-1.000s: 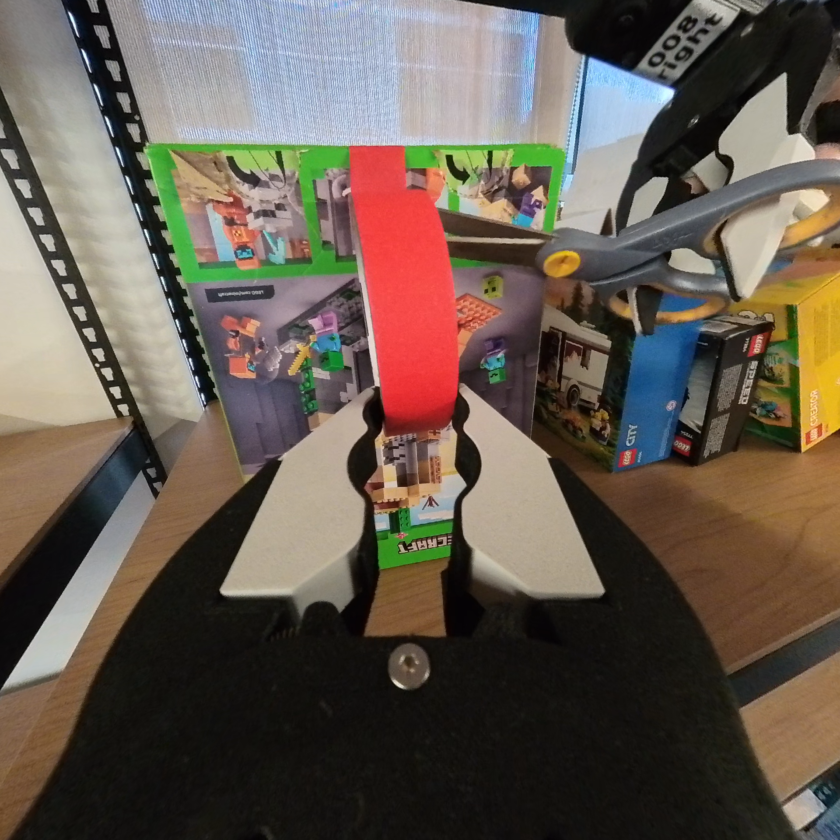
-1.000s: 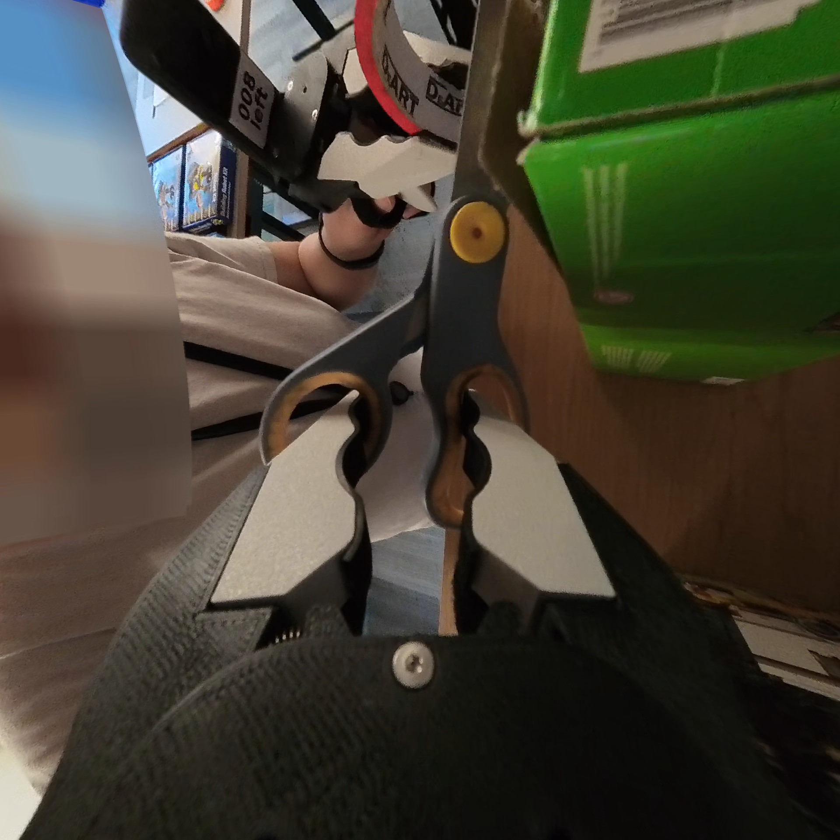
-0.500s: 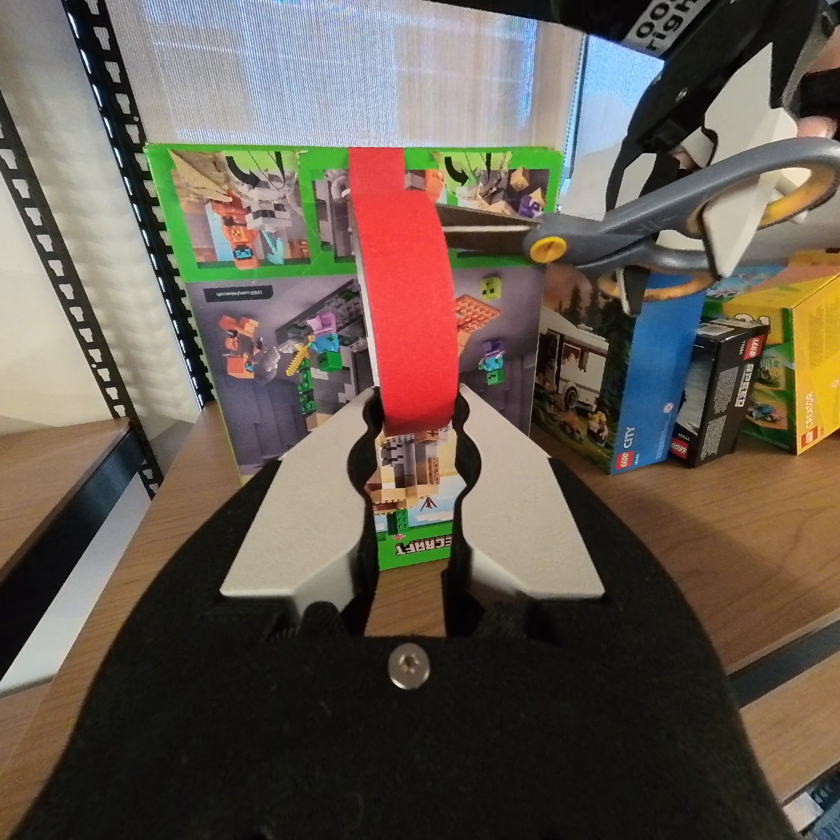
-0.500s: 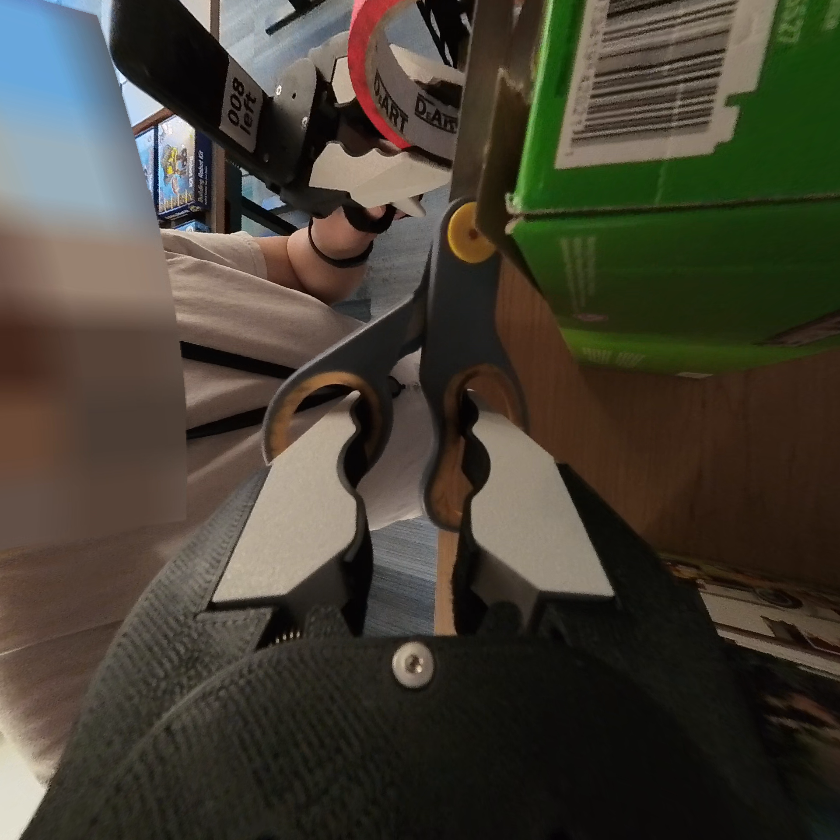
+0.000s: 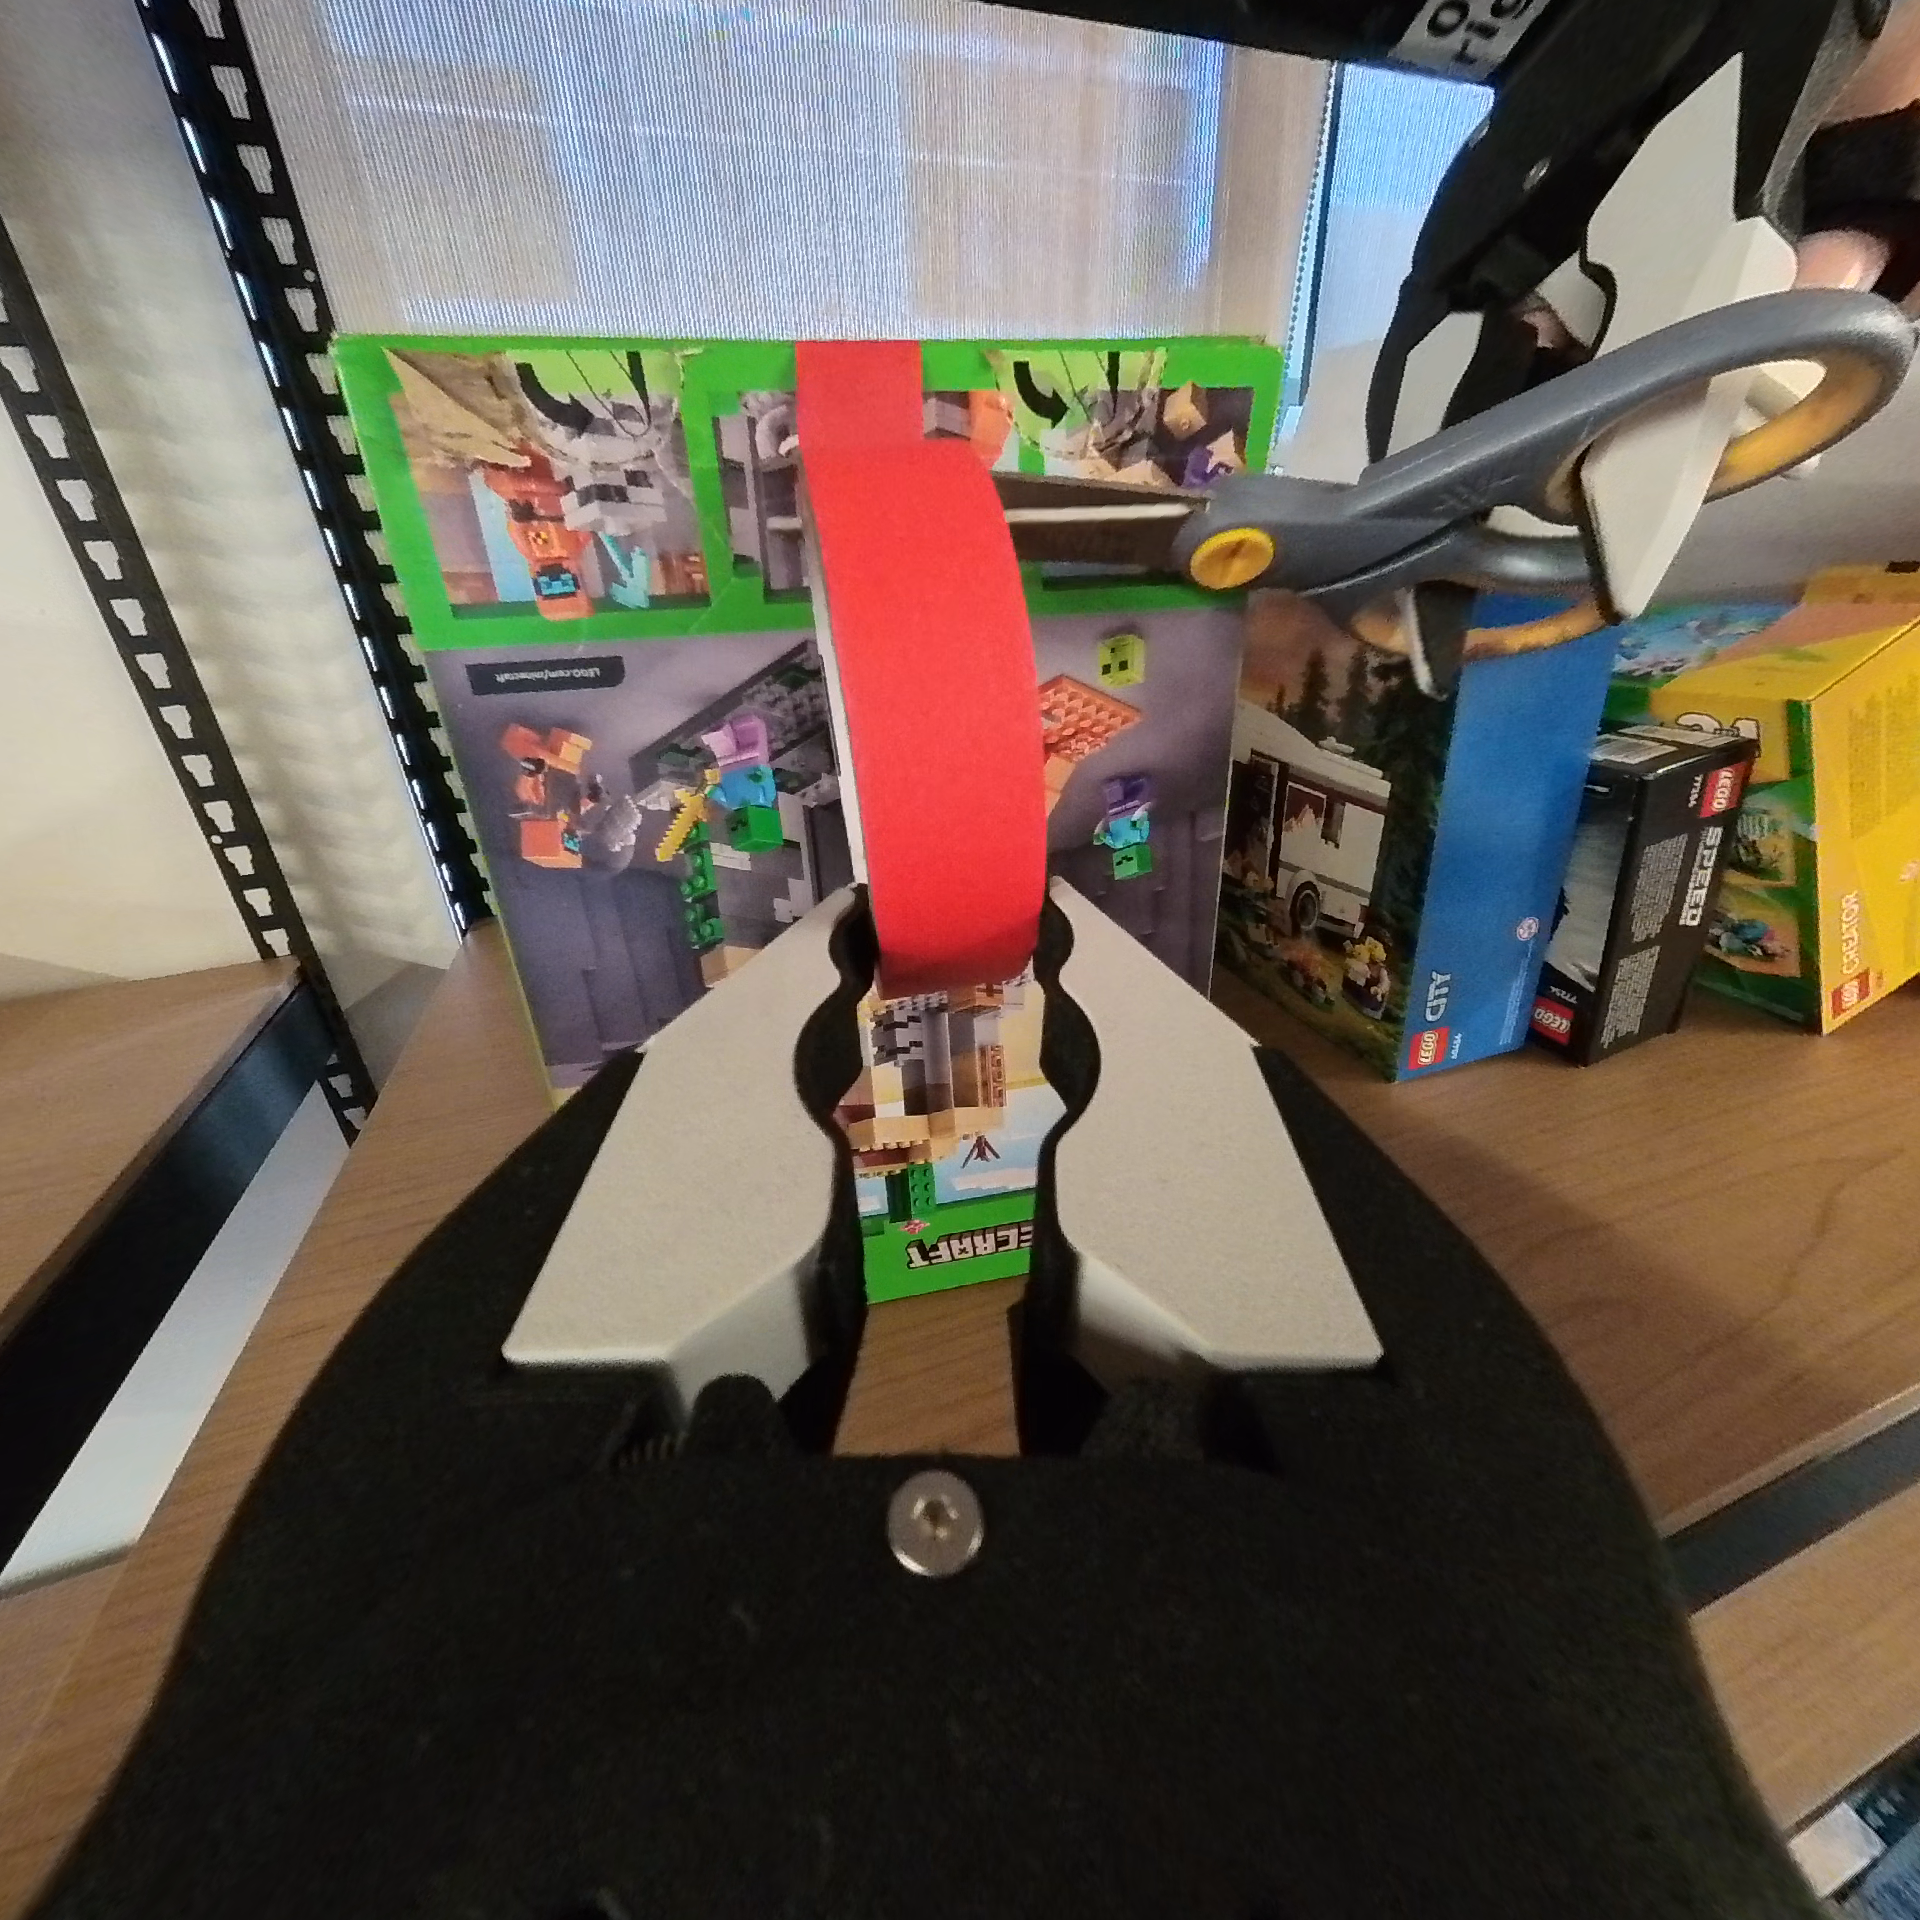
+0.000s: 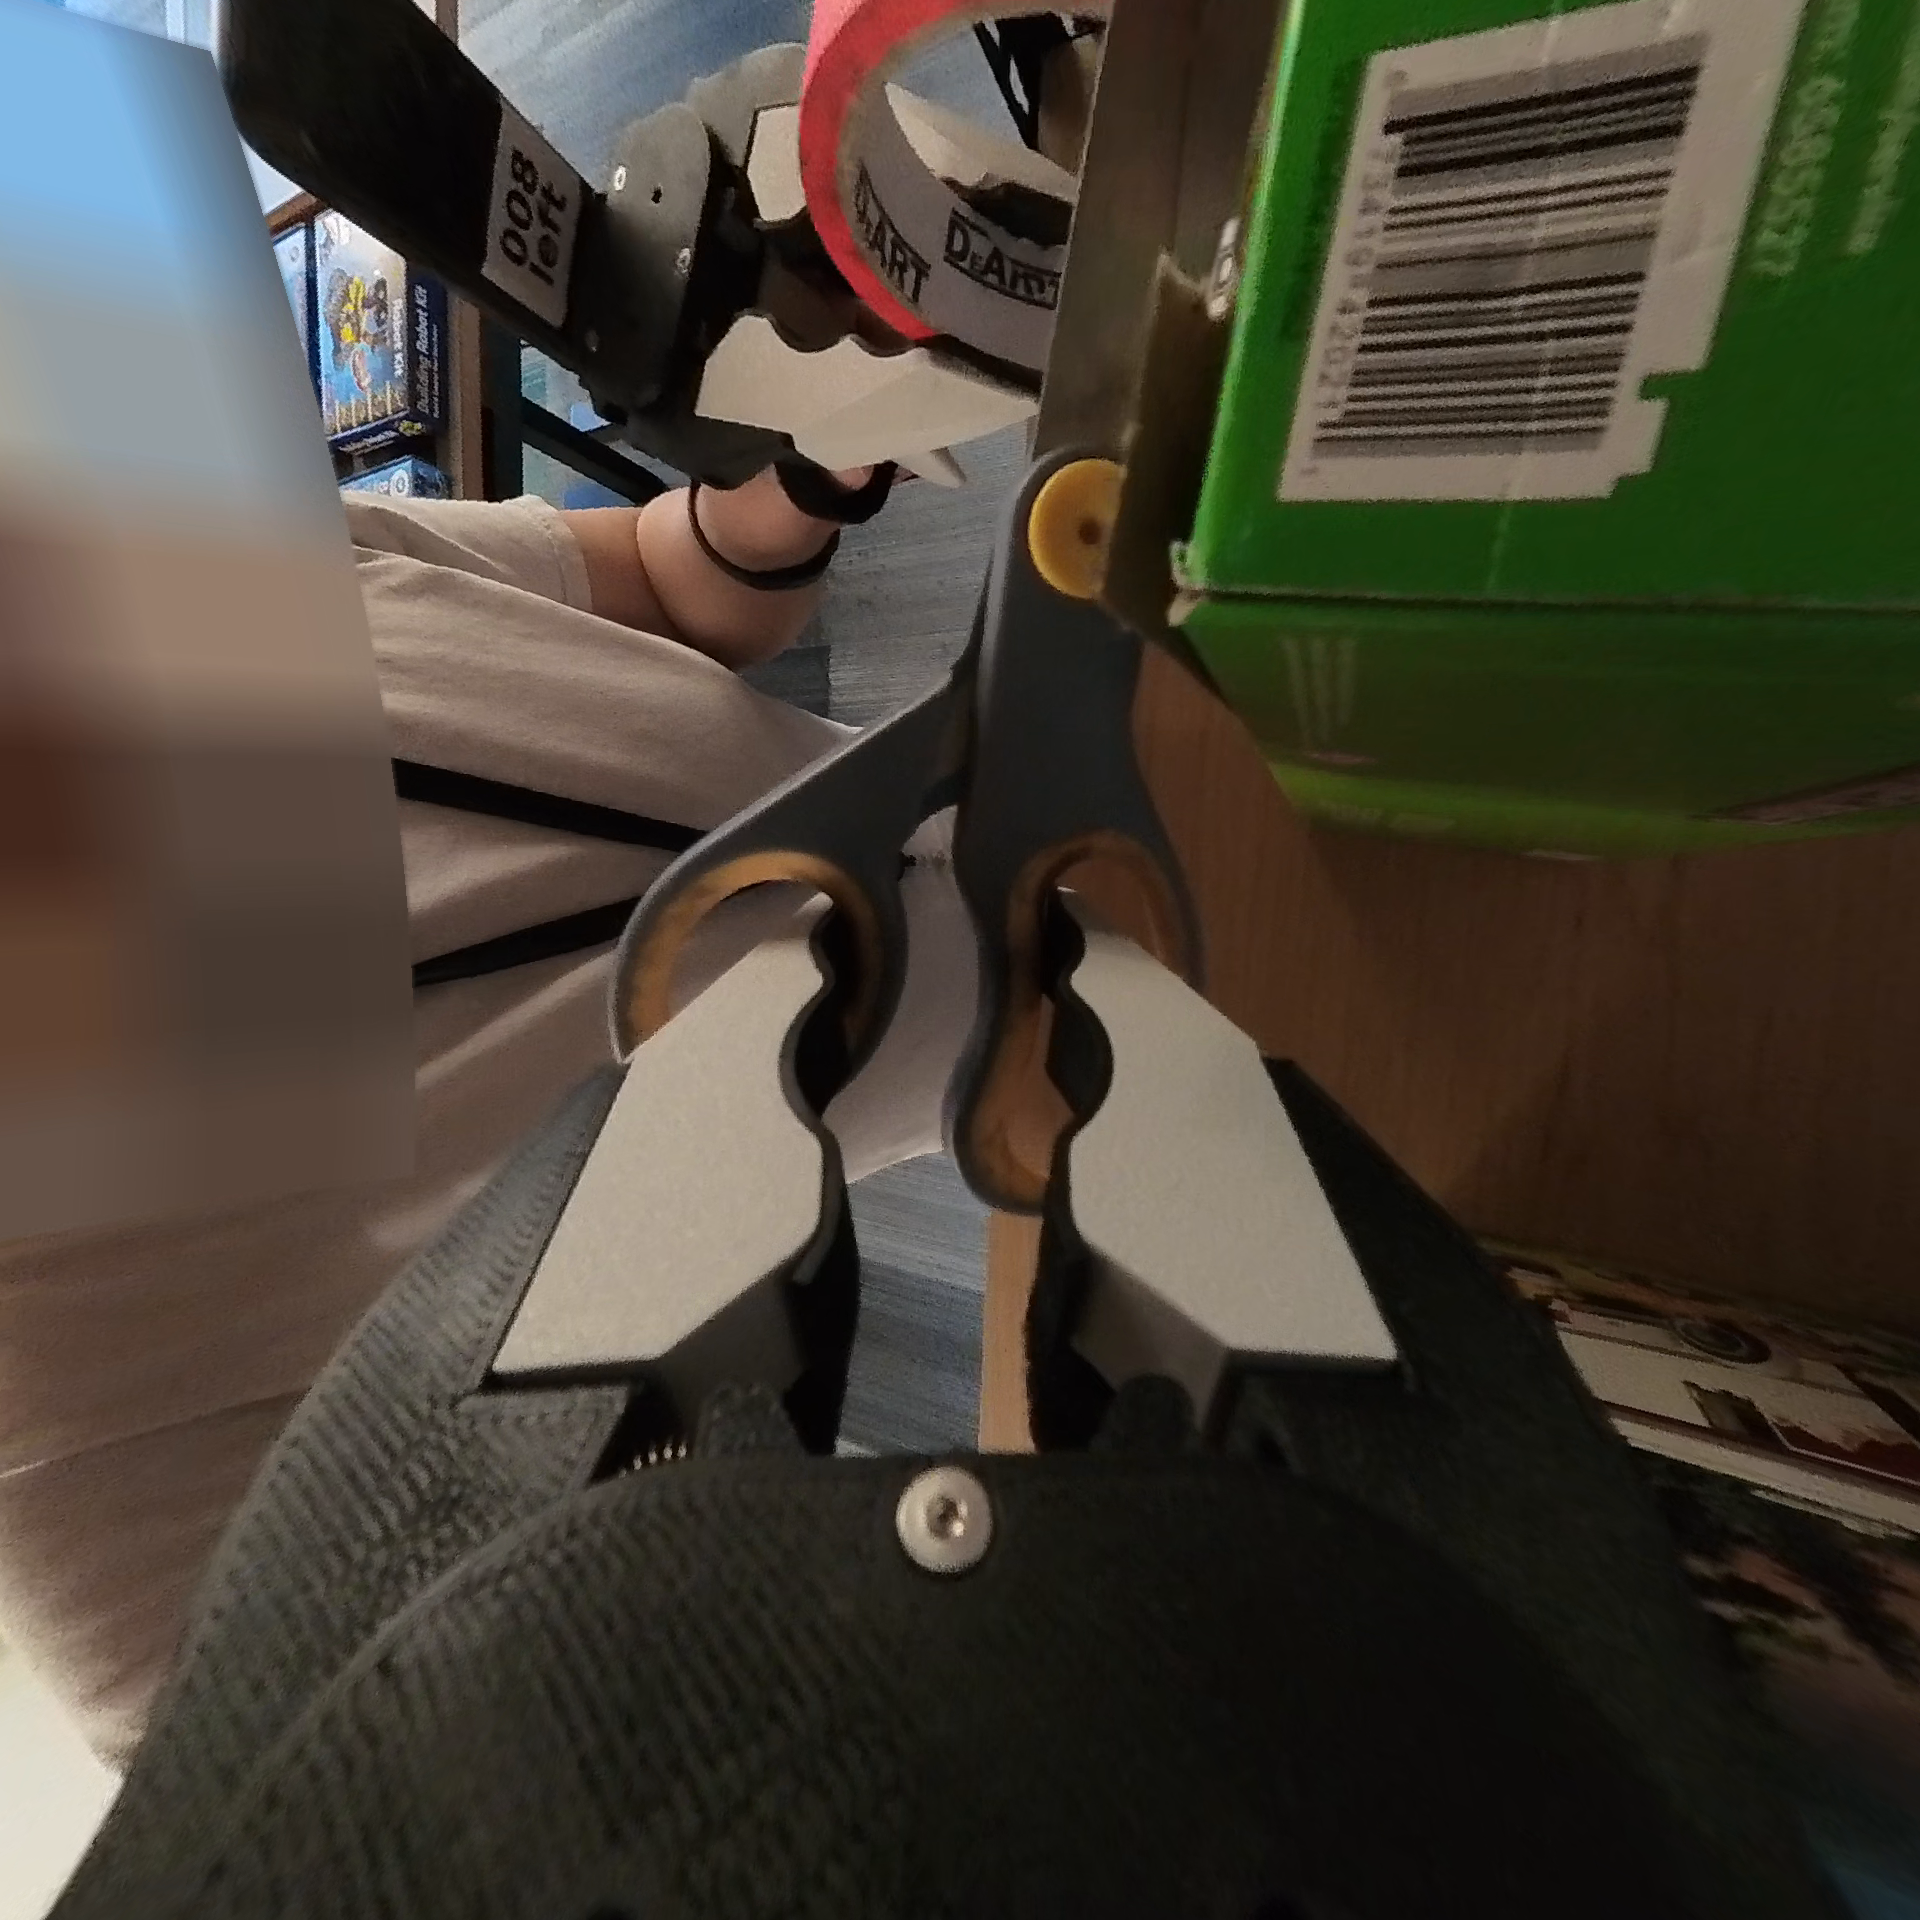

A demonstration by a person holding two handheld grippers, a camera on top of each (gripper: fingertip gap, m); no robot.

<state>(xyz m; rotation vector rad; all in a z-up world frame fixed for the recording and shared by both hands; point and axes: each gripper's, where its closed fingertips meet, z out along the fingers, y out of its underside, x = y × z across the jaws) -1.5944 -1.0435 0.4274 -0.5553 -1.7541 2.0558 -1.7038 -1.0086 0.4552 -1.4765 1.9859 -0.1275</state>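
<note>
- On the left stands a black rack post (image 5: pixel 260 540), at the left edge of the wooden shelf (image 5: pixel 1558 1195) that carries everything.
- The green box (image 5: pixel 582 644) stands upright on the shelf toward its left end. It is printed cardboard, so I judge it light and easy to tip or dent.
- My left gripper (image 5: pixel 951 940) pinches a roll of red tape (image 5: pixel 935 727) at the roll's lower rim, jaws closed on it, the roll held upright in front of the box.
- A strip of tape (image 5: pixel 857 390) runs from the roll up to the box's top edge and appears stuck there. Tape like this is thin, soft and sticky, I think, so it needs to be kept taut; the stiff cardboard core is the firm place to hold, and the fingers (image 5: pixel 727 1143) straddle the rim there.
- My right gripper (image 6: pixel 930 997) carries the scissors (image 6: pixel 1039 748), a finger through each handle loop, spread against the loops. The steel blades (image 5: pixel 1091 520) lie level, nearly together, and pass behind the roll close to the strip; whether they touch it I cannot tell.
- Scissors are rigid with smooth handles, so I judge they could swivel on the fingers.
- Toward the shelf's right end stand a blue box (image 5: pixel 1382 852), a black box (image 5: pixel 1642 883) and a yellow box (image 5: pixel 1849 810), side by side.
</note>
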